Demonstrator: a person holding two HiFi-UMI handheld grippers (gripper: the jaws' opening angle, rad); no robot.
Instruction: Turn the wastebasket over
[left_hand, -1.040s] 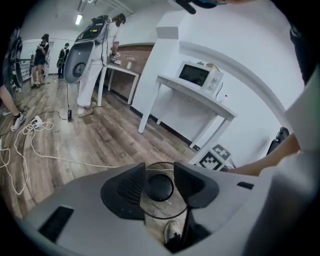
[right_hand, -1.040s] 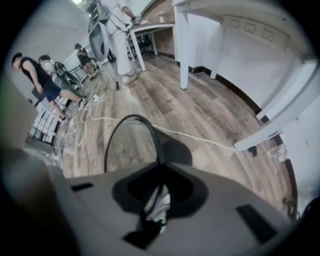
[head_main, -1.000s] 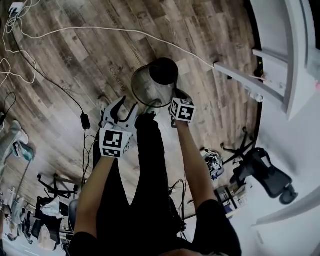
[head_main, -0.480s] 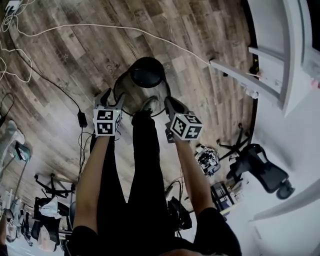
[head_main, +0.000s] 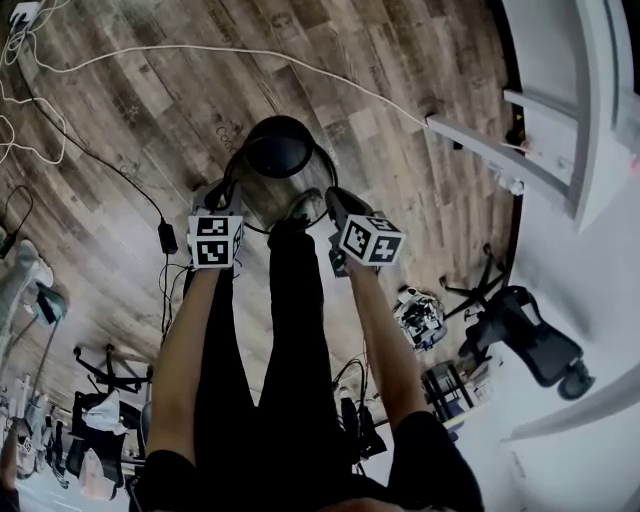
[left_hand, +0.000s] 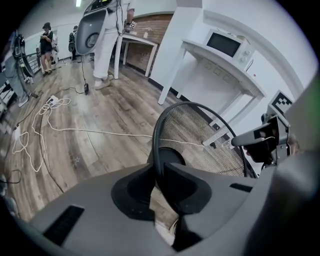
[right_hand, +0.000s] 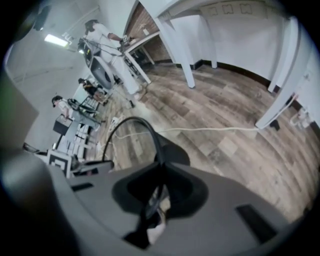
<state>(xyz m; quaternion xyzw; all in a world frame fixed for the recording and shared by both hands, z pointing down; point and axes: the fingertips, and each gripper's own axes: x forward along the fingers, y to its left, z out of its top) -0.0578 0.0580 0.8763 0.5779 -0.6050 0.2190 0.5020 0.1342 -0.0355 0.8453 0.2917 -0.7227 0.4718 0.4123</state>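
Left gripper (head_main: 228, 192) has just been closing and now pinches the wastebasket (head_main: 280, 165) rim, with the black wire between its pads. Right gripper (head_main: 335, 203) is clamped on the opposite side of that same rim. The mesh basket sits between the two, mouth facing back toward them, dark base pointing away. Wooden floor (head_main: 130, 120) lies open beyond it. A white cable (head_main: 230, 50) crosses past the base, and a white table frame (head_main: 490, 150) stands off beyond the right gripper.
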